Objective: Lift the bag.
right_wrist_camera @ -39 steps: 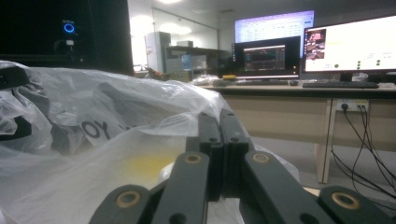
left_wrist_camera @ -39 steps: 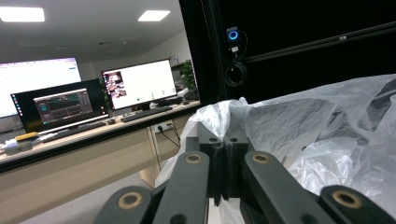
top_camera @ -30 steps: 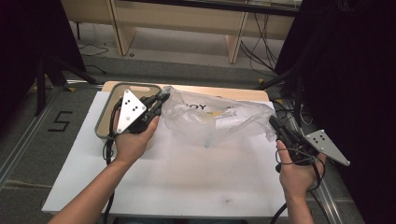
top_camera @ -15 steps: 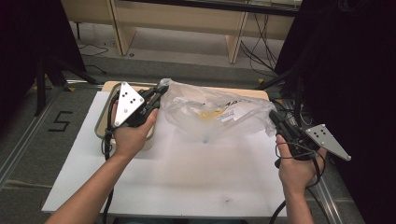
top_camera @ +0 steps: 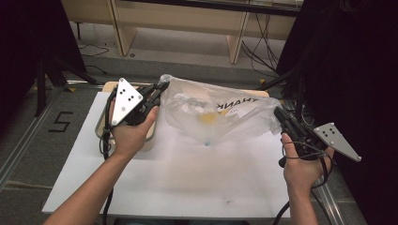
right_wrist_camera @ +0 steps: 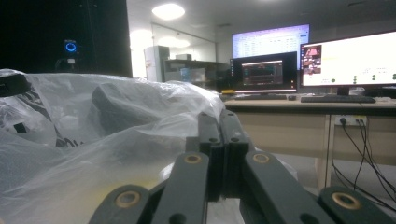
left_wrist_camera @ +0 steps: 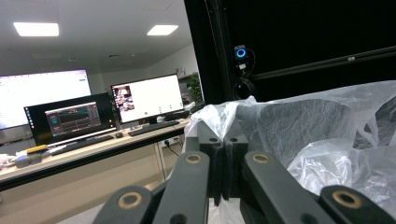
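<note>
A clear plastic bag (top_camera: 218, 115) with black lettering hangs stretched above the white table (top_camera: 187, 178), something yellow inside it. My left gripper (top_camera: 162, 87) is shut on the bag's left edge, raised off the table. My right gripper (top_camera: 277, 114) is shut on the bag's right edge. In the left gripper view the jaws are closed together (left_wrist_camera: 223, 135) with the bag's film (left_wrist_camera: 308, 126) bunched at their tips. The right gripper view shows its closed jaws (right_wrist_camera: 219, 123) pinching the bag's film (right_wrist_camera: 107, 135), which spreads out to the left.
A shallow tray (top_camera: 103, 125) lies on the table under my left hand. Desks with lit monitors (right_wrist_camera: 327, 60) stand in the room beyond. A dark curtain (top_camera: 352, 61) hangs close at the right, and wooden furniture legs (top_camera: 234, 44) stand past the far edge.
Both grippers have lifted the bag higher off the table and stretched it between them. The left gripper rose and turned; the right hand shifted a little.
</note>
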A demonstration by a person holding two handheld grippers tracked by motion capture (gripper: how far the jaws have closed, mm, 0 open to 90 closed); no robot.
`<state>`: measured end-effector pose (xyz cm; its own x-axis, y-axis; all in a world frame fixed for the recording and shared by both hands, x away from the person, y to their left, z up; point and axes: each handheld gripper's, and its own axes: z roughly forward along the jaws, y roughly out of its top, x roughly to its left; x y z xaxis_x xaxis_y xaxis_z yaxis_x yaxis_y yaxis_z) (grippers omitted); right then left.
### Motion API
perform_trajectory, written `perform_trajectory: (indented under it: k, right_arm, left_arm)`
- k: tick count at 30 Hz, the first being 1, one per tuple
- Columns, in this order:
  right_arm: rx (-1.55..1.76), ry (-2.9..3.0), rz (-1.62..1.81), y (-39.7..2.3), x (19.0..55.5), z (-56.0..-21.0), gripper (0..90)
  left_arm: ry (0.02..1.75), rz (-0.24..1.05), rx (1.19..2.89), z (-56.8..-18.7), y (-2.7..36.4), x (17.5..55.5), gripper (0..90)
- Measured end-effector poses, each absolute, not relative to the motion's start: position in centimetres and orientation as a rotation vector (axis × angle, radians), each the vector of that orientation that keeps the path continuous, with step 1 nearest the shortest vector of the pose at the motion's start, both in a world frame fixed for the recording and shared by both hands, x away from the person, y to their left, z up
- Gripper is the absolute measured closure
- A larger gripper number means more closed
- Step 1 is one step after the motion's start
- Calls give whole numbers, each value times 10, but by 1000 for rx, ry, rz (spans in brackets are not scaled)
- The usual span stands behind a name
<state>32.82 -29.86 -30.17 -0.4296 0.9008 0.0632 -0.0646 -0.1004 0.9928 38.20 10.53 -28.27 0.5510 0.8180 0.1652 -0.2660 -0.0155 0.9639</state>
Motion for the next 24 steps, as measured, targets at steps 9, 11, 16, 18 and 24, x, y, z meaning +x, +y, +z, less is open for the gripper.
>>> perform_trajectory:
  k: [9,11,16,18,24]
  right_arm:
    - [1022,1433,1595,-298,345,-310,900]
    - [1035,1437,1579,-297,351,-313,900]
    - [1047,1446,1530,-293,363,-319,900]
    - [1046,1454,1514,-292,368,-321,900]
    - [1043,1481,1467,-284,380,-327,900]
  left_arm:
    - [600,946,1366,-291,103,404,891]
    - [611,954,1379,-294,101,410,890]
    - [643,965,1401,-300,100,423,891]
    - [657,969,1413,-302,100,427,890]
    - [684,977,1435,-307,102,436,890]
